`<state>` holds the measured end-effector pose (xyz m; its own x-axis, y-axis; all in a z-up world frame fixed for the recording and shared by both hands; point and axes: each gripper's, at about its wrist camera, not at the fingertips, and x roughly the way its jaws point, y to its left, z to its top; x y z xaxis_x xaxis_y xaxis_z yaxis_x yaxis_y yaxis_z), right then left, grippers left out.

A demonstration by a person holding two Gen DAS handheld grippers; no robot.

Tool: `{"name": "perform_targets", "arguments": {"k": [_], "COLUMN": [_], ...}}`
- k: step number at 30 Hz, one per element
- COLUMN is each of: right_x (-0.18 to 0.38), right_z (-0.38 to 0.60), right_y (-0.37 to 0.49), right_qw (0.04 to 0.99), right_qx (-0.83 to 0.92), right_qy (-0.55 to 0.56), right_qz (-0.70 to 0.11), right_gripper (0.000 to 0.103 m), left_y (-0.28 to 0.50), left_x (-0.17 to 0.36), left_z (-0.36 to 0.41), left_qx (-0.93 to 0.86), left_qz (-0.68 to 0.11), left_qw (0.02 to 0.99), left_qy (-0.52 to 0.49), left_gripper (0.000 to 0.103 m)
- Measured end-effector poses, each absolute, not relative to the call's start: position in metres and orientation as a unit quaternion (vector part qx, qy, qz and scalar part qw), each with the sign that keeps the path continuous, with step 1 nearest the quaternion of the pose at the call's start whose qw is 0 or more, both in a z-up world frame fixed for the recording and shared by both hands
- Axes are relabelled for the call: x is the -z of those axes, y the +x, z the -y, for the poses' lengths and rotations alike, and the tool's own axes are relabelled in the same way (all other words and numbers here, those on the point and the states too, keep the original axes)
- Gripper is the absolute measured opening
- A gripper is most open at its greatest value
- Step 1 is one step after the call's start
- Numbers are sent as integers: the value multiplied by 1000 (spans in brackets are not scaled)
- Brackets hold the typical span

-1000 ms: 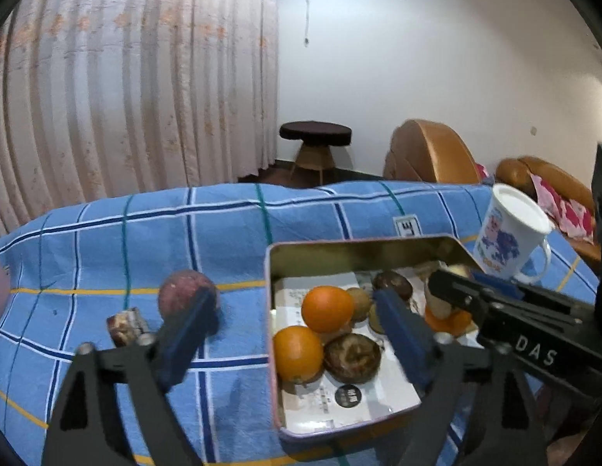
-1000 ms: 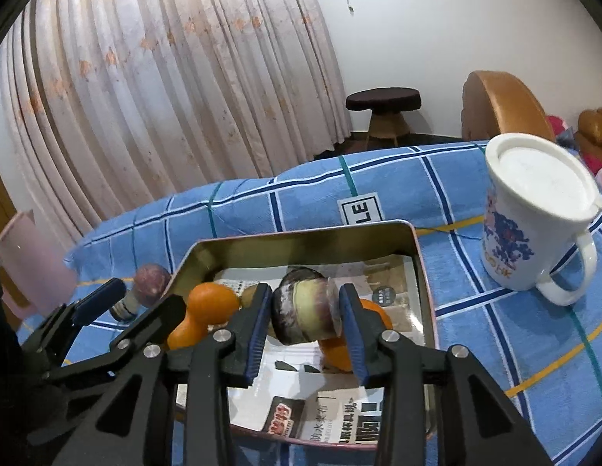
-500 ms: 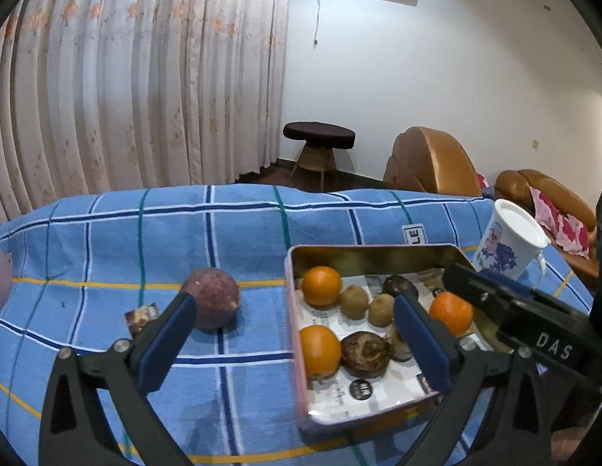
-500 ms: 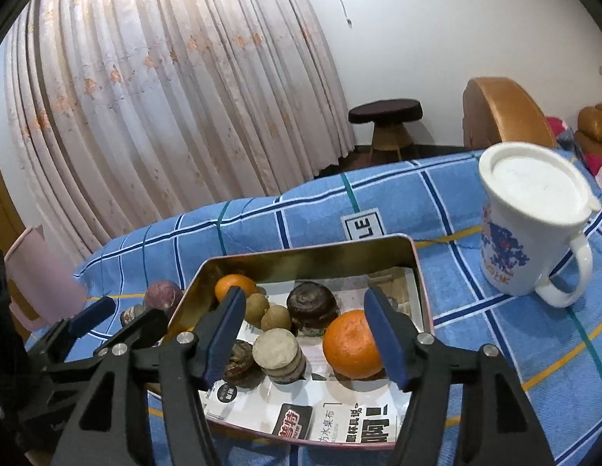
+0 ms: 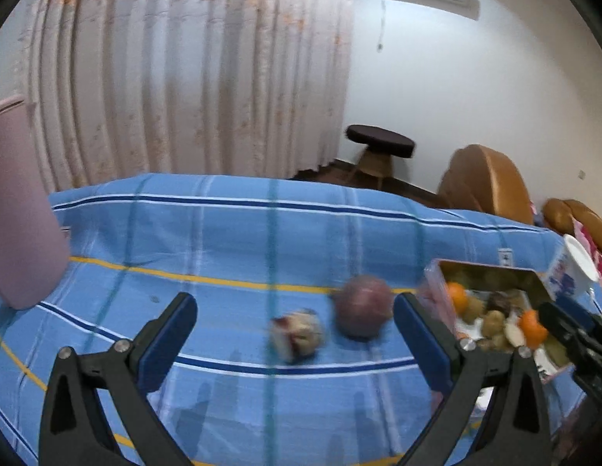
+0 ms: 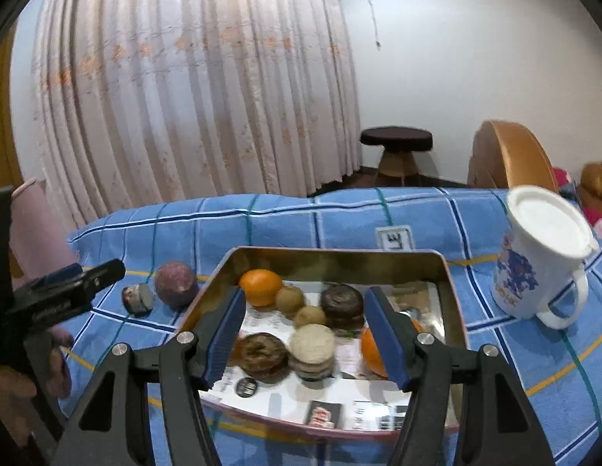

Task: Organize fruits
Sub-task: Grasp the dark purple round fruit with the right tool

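- The left gripper (image 5: pixel 295 320) stood with its jaws spread as wide as they go and nothing pressed between them; they had just been opening.
- Ahead of its fingers, on the blue checked cloth (image 5: pixel 207 233), lay a round purple fruit (image 5: pixel 362 311) and just beside it a small wrapped piece (image 5: pixel 297 334), both blurred.
- The right gripper (image 6: pixel 304 330) hung over the metal tin (image 6: pixel 339 258) with its jaws half spread, just opened and holding nothing.
- Under it, in the tin, lay a pale layered round (image 6: pixel 312 347), a dark ring-shaped piece (image 6: pixel 262 355), two oranges (image 6: pixel 261 286), two small brown fruits (image 6: pixel 290 299) and a dark wrinkled fruit (image 6: pixel 341 305).
- The tin's floor was lined with printed paper (image 6: pixel 285 400).
- A lidded white mug (image 6: pixel 541 264) stood on the cloth to the right of the tin, and a pink cup (image 5: pixel 17 209) at the left edge.
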<state>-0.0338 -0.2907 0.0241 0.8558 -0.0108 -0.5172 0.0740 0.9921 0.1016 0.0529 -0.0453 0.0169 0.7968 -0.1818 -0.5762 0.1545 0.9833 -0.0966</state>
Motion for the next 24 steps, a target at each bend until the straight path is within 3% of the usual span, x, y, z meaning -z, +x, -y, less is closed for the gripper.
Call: {"name": "perform_targets", "arguments": {"k": [3, 5, 7, 12, 19, 24], "right_x": [-30, -33, -34, -37, -23, -1], "right_z": [275, 260, 245, 212, 175, 154], "right_y": [-33, -29, -22, 3, 67, 100], "right_qw": [965, 965, 963, 955, 915, 891], "right_qx": [6, -3, -23, -59, -99, -80], "right_qy": [46, 29, 22, 26, 4, -61], "right_qz": [-260, -259, -268, -291, -390, -443], "right_gripper": [63, 51, 47, 47, 47, 47], "left_y": [61, 65, 69, 77, 83, 86], "left_x": [-15, -13, -12, -10, -7, -7], "left_z": [28, 16, 5, -11, -23, -31], "left_qx": [58, 39, 24, -7, -26, -28], "left_qz": [-309, -311, -311, -310, -315, -320], "left_qw": [949, 949, 949, 949, 948, 946], "left_qy": [-30, -44, -49, -51, -39, -40], "left_gripper": [103, 103, 103, 103, 103, 103]}}
